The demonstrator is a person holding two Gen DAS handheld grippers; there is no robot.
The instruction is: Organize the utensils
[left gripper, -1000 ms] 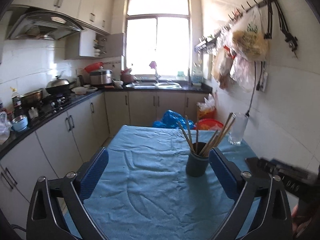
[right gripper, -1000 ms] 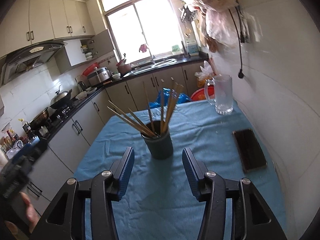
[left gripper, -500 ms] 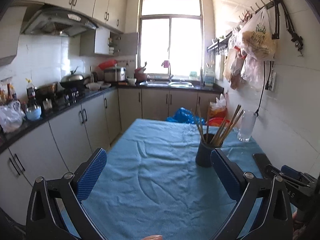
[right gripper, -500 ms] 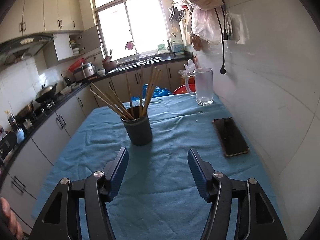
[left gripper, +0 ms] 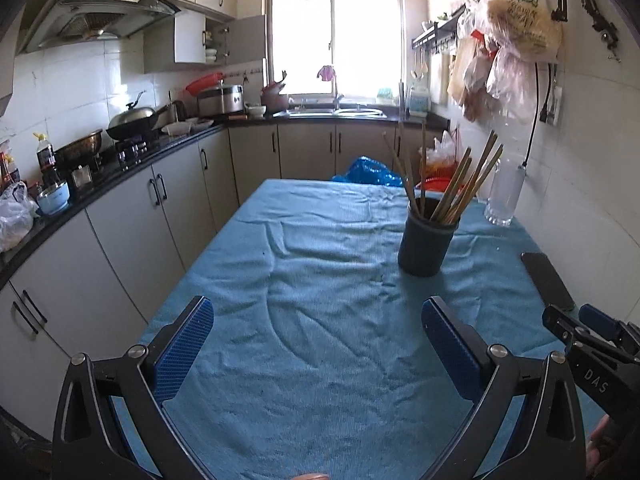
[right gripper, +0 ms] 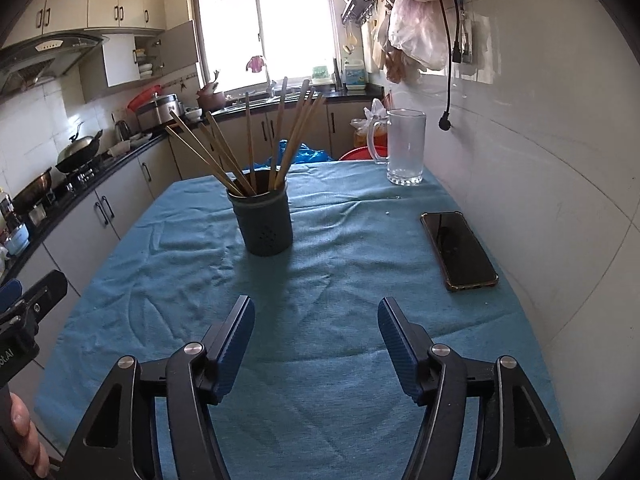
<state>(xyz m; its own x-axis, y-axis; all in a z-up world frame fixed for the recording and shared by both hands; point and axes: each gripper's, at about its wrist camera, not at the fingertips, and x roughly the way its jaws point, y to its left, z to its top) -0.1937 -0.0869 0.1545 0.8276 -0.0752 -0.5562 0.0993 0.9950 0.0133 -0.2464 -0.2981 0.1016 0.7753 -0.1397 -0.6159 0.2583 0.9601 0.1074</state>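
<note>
Both claws are sitting lower over the worktop (right gripper: 400, 208) than a second ago. The right claw (right gripper: 316, 344) has just been widening its jaws, nothing between them; the left claw (left gripper: 316, 344) is gaping wide, empty too. Slim wooden chopsticks (right gripper: 248, 148) are fanning out of a dark cylindrical holder (right gripper: 264, 220) standing mid-worktop on wrinkled blue cloth (right gripper: 340, 280), well ahead of both claws.

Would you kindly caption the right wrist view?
Open right gripper faces wooden chopsticks in a dark cylindrical holder.
</note>
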